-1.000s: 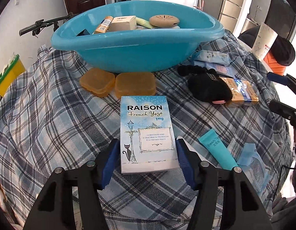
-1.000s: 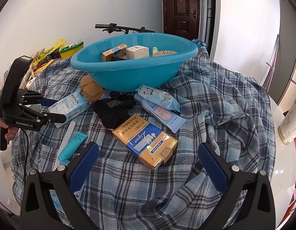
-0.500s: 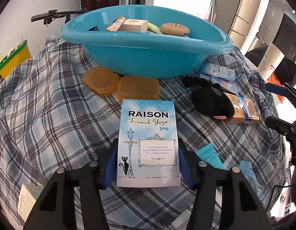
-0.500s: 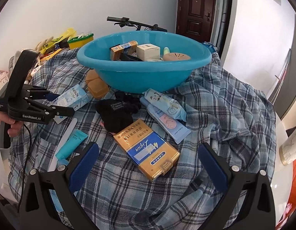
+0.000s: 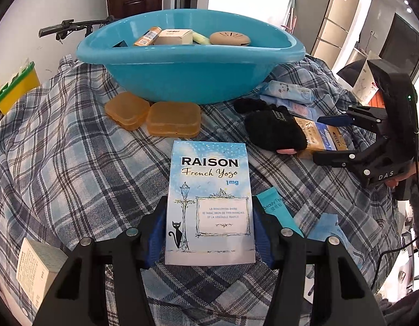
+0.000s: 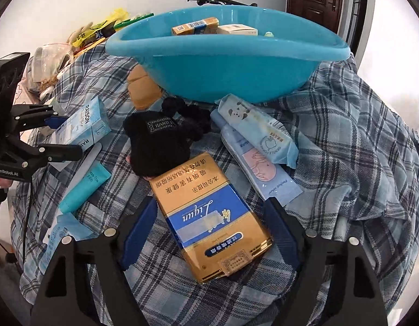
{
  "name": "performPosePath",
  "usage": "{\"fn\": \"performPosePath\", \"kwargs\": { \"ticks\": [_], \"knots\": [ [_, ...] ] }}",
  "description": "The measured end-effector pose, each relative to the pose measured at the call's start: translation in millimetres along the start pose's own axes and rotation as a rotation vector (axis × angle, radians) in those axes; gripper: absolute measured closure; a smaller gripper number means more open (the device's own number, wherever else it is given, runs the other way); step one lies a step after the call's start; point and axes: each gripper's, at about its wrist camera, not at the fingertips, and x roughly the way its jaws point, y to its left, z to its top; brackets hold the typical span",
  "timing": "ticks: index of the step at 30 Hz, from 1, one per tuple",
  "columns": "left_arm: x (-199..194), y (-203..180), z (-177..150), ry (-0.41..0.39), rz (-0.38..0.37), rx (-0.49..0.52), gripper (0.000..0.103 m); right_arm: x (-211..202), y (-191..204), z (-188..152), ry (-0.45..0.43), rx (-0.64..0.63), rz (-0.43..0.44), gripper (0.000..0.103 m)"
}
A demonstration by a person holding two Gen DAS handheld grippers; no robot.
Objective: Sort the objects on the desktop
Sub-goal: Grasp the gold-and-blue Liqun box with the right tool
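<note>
Left wrist view first: the left gripper has its blue pads clamped on both long sides of the RAISON box, so that one's properly held, label up, lifted a bit over the plaid cloth. Straight ahead sit two orange cases touching each other, right against the foot of the big blue basin, which already has a few small boxes and a round tan thing in it. Not much open cloth between the box and those cases, more room off to the left where it's just plaid, with a pale carton down at the lower left edge. A teal tube lies just beside the right finger. Right wrist view: the right gripper is straddling the gold and blue Liqun pack, jaws closing in on it, but there's a visible gap on both sides so the pads aren't touching it; the pack lies flat on the cloth, angled a little. Its far end tucks under the black glove, and a light blue tube plus a panda-print packet lie close on the right, so it's tight up front. The basin is right behind all that.
</note>
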Motion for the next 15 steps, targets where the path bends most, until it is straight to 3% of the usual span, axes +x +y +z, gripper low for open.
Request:
{"fn": "performPosePath", "kwargs": {
  "ticks": [2, 4, 6, 11, 15],
  "knots": [
    [1.3, -0.1, -1.3, 0.004, -0.004, 0.003, 0.044, -2.1, 2.8, -2.2, -0.006, -0.009, -0.018, 0.03],
    [1.5, -2.0, -2.3, 0.005, -0.01, 0.006, 0.044, -7.5, 3.9, -4.3, -0.006, 0.016, 0.013, 0.043],
    [1.8, -3.8, -3.1, 0.006, -0.016, 0.007, 0.044, -14.2, 8.8, -6.9, -0.015, 0.017, 0.021, 0.045],
    [4.9, -8.7, -2.5, 0.01, -0.022, 0.005, 0.044, -17.2, 36.3, -12.7, -0.017, -0.059, -0.071, 0.041],
    [11.5, -8.7, -3.5, 0.02, -0.015, -0.015, 0.044, -6.8, 38.2, -14.9, -0.008, -0.049, -0.069, 0.04]
  ]
}}
